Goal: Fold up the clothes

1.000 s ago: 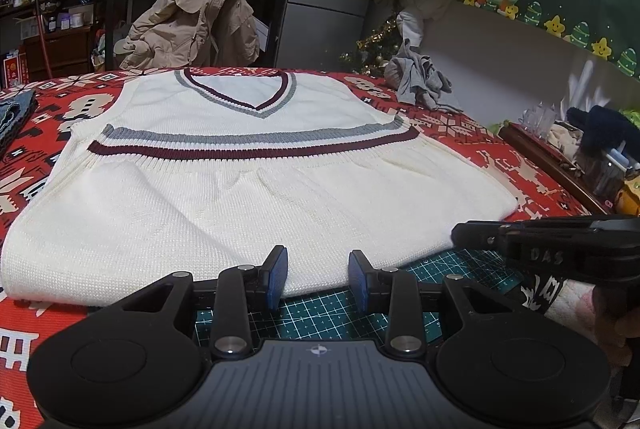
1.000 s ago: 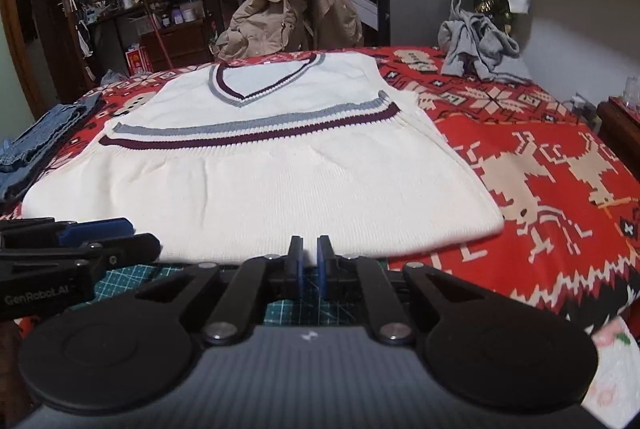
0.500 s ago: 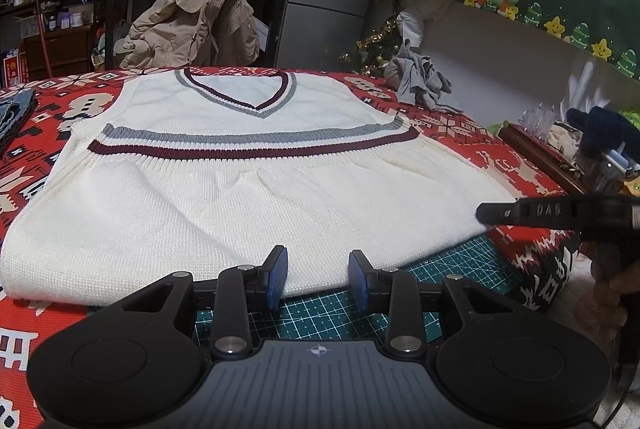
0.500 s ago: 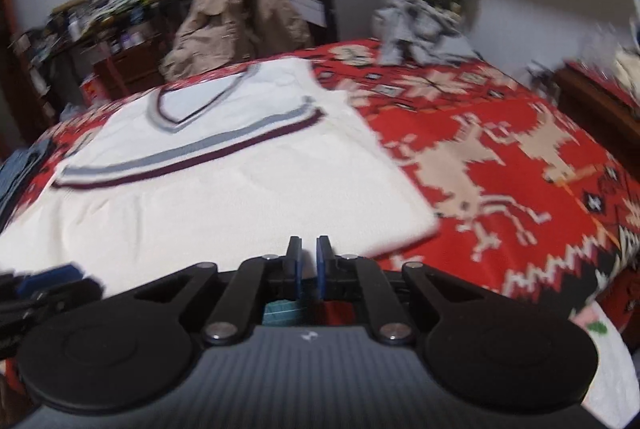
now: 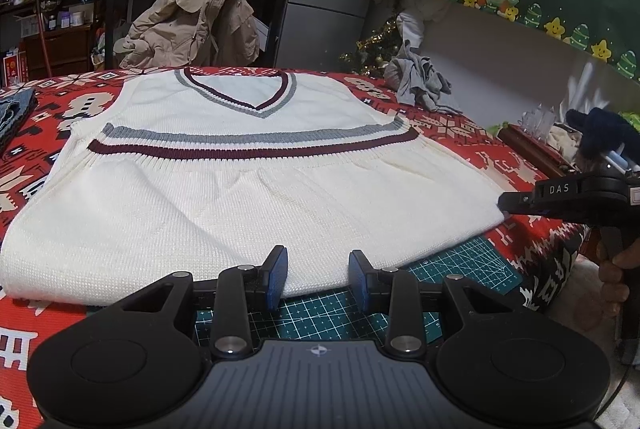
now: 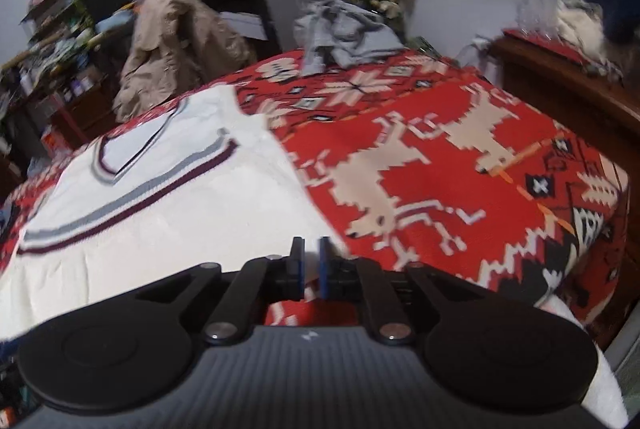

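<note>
The white vest (image 5: 248, 197) lies flat mid-frame on the red cloth (image 6: 440, 165). The left gripper (image 5: 318, 279) waits with fingers wide; the right gripper (image 6: 310, 265), fingers narrow and empty, should widen before pinching the vest's lower-right corner.

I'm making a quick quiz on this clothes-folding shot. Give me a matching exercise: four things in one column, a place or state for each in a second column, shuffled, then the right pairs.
Things:
1. white knit vest
2. grey garment
3. beige jacket
4. left tool

Places or states:
A. draped over a chair behind the table
B. open, at the vest's near hem
C. crumpled at the far right of the red cloth
D. spread flat, V-neck away from the cameras

Pairs: 1-D, 2-C, 3-A, 4-B
</note>
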